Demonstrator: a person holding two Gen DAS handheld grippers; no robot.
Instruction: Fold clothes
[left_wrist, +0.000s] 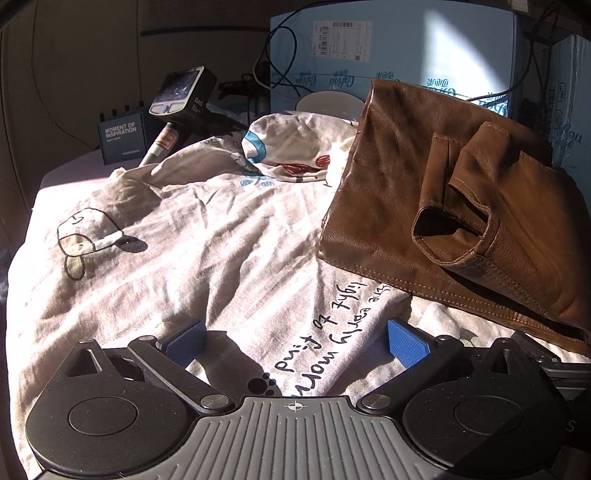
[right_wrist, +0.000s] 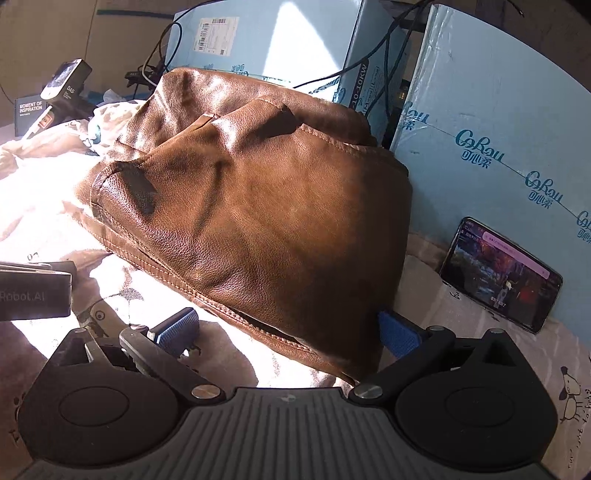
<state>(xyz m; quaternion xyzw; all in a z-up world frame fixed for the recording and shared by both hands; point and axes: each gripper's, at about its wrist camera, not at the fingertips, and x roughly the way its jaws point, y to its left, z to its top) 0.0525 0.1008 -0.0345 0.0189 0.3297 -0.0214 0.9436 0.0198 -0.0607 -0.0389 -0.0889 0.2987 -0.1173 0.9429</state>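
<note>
Brown leather jacket (right_wrist: 258, 206) sits folded in compact bundle on printed sheet (left_wrist: 184, 229), beside blue boxes (right_wrist: 498, 122). Left gripper (left_wrist: 295, 341) and right gripper (right_wrist: 288, 328) both spread, empty. Folding looks largely done.

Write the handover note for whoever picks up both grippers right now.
Left gripper: open, empty, above the printed white bedsheet.
Right gripper: open, at the near edge of the brown leather jacket, not clamped on it.
Jacket: lies bundled on the sheet against the pale blue cardboard boxes; a lit smartphone leans there.
Done: jacket looks roughly folded.
Left: probably tidy it; judge yourself.
</note>
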